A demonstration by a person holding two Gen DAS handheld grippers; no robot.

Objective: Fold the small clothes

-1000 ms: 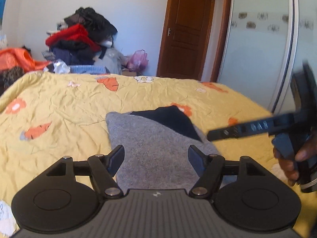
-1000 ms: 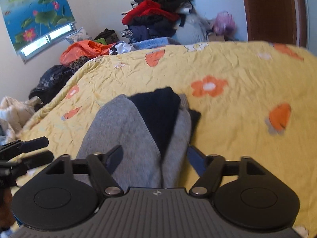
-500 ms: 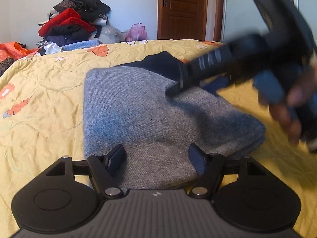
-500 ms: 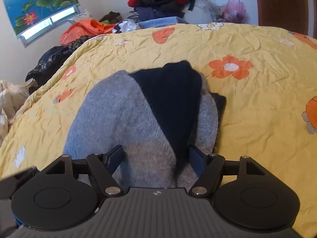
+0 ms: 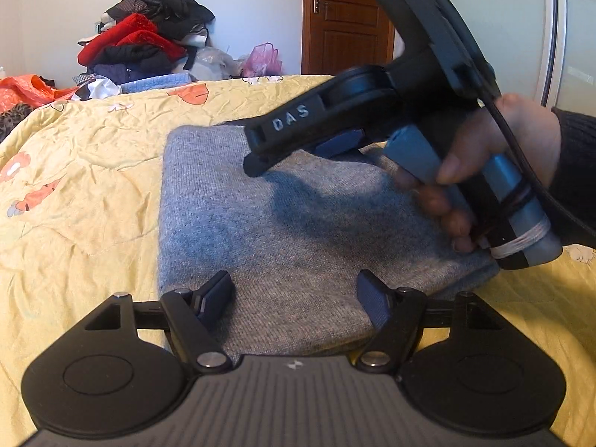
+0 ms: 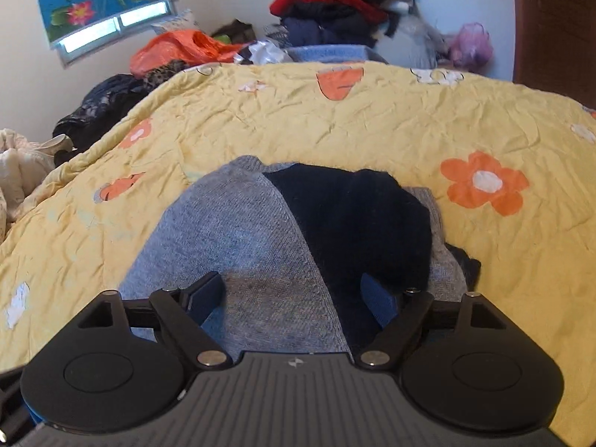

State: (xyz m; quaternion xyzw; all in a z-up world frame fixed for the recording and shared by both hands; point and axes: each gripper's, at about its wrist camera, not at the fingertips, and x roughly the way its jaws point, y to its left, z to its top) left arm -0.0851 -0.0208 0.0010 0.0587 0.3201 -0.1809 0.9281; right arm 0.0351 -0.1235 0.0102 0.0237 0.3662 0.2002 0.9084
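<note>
Sweater (image 5: 298, 223), grey knit with a dark navy part (image 6: 357, 216), lies already folded into a compact packet on the bed (image 5: 93, 186), on the yellow quilt with orange flowers. In the left wrist view it fills the centre. In the right wrist view it runs from 6 o'clock up to the middle, with the navy part towards 1 o'clock.

The left tongs (image 5: 294, 294) stand wide at the near edge of the packet, with grey knit between the fingers, but the pads do not press on it. The right tongs (image 6: 294, 294) also stand wide; their jaws have just been opening, and they lie over the seam where grey meets navy, gripping nothing. In the left wrist view the person's right hand (image 5: 495, 156) holds that tool at 2 o'clock, above the far side of the sweater.

I judge that the step in hand is to take hold for one more fold, or to smooth the packet. The next move calls for both tongs to go down to the near edge, close on all layers together, and carry them evenly, so the navy part does not slip out.
</note>
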